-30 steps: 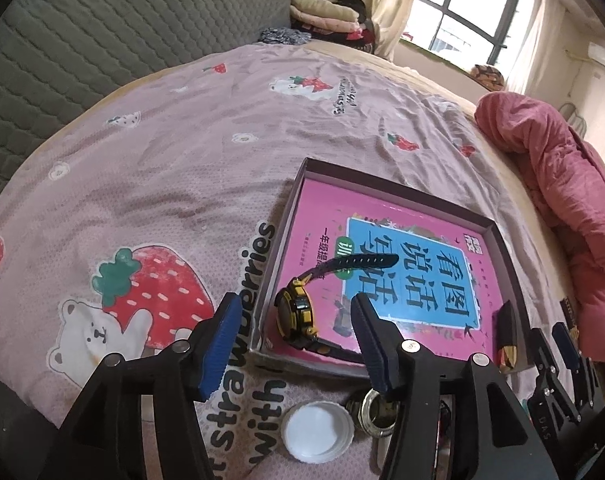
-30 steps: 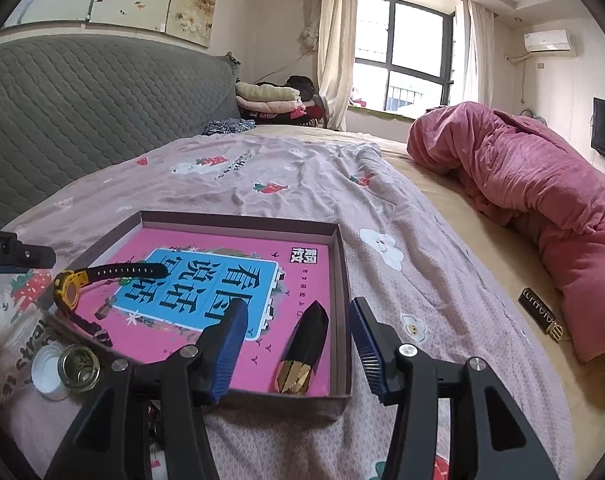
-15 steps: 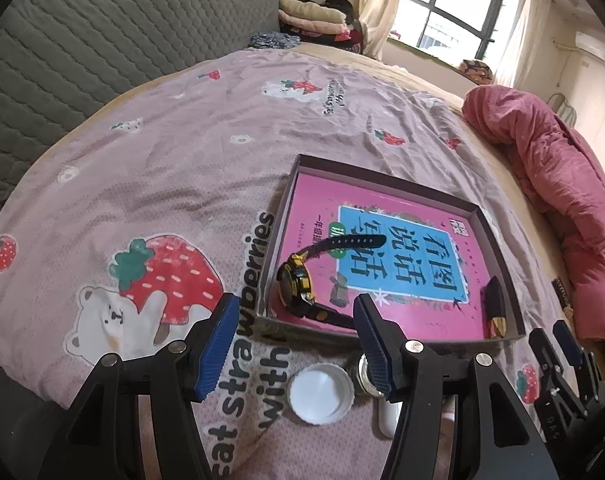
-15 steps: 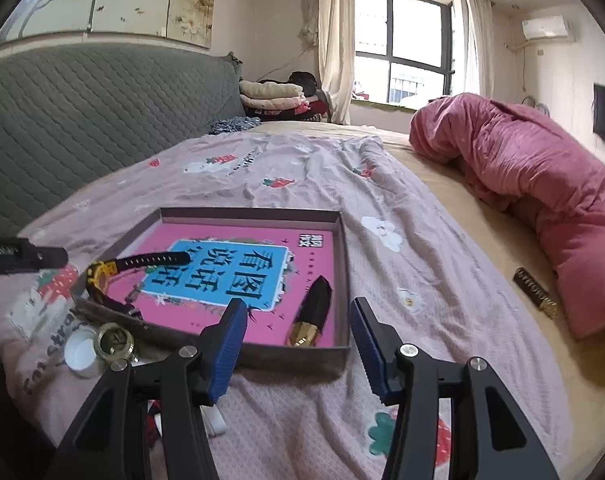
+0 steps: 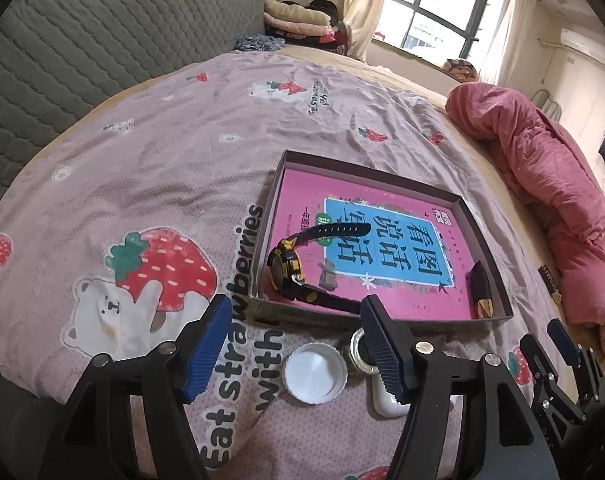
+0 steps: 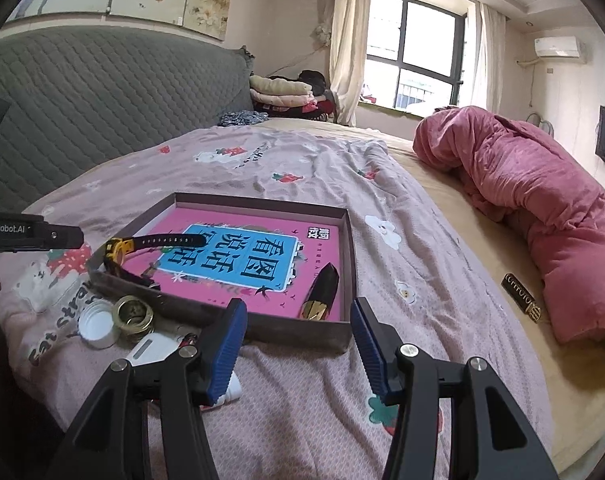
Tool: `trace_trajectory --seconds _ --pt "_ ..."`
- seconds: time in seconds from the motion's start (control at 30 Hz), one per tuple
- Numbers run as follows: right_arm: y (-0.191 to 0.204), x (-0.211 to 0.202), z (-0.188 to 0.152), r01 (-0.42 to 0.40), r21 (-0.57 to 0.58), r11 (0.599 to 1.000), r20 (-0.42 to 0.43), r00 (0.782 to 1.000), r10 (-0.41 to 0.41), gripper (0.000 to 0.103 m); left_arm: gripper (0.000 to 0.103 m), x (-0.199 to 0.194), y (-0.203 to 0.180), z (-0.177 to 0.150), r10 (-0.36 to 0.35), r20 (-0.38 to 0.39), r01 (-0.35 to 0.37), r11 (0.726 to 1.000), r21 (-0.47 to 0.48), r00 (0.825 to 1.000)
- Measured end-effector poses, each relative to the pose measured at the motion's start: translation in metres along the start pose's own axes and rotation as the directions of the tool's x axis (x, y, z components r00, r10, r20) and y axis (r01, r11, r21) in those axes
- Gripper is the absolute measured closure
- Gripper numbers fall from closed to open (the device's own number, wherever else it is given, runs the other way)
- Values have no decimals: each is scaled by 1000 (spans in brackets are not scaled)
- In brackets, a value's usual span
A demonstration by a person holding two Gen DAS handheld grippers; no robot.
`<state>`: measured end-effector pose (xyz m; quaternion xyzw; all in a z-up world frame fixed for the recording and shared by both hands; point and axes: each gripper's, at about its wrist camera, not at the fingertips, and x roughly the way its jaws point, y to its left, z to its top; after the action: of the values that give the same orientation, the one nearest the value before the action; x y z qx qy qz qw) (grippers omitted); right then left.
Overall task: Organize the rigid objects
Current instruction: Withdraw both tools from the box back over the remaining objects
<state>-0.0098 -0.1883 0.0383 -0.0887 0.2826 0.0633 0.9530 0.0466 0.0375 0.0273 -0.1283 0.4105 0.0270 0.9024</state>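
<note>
A shallow brown box [image 5: 486, 258] [image 6: 348, 248] lies on the bed and holds a pink book [image 5: 386, 248] [image 6: 238, 260], a black-and-yellow watch [image 5: 286, 270] [image 6: 120, 254] and a black-and-gold lipstick [image 5: 481, 290] [image 6: 320, 292]. In front of the box lie a white cap [image 5: 315, 372] [image 6: 96, 324], a brass ring [image 5: 356, 348] [image 6: 133, 314] and a white device [image 6: 154, 348]. My left gripper [image 5: 292, 346] is open and empty, near the cap. My right gripper [image 6: 298, 346] is open and empty, before the box's near edge.
A black-and-gold bar [image 6: 522, 298] [image 5: 550, 284] lies on the sheet to the right, next to a rolled pink quilt [image 6: 542, 200]. A grey padded headboard [image 6: 102, 108] runs along the left. Folded clothes [image 6: 286, 92] sit at the far end.
Both grippers have drawn back from the box toward the bed's near edge. The objects have not moved. Both grippers stay open.
</note>
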Motion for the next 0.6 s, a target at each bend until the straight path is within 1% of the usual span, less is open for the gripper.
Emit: trace_trajectory --seconds 0.37,0.6 --pt "22 -15 -5 -27 -67 997 -11 1000 26 50 34 -6 8 -6 -14 -5 14 1000 8 1000" --pt "27 -20 -7 -53 -76 996 -29 998 51 50 34 -15 11 -7 -16 3 16 1000 14 1000"
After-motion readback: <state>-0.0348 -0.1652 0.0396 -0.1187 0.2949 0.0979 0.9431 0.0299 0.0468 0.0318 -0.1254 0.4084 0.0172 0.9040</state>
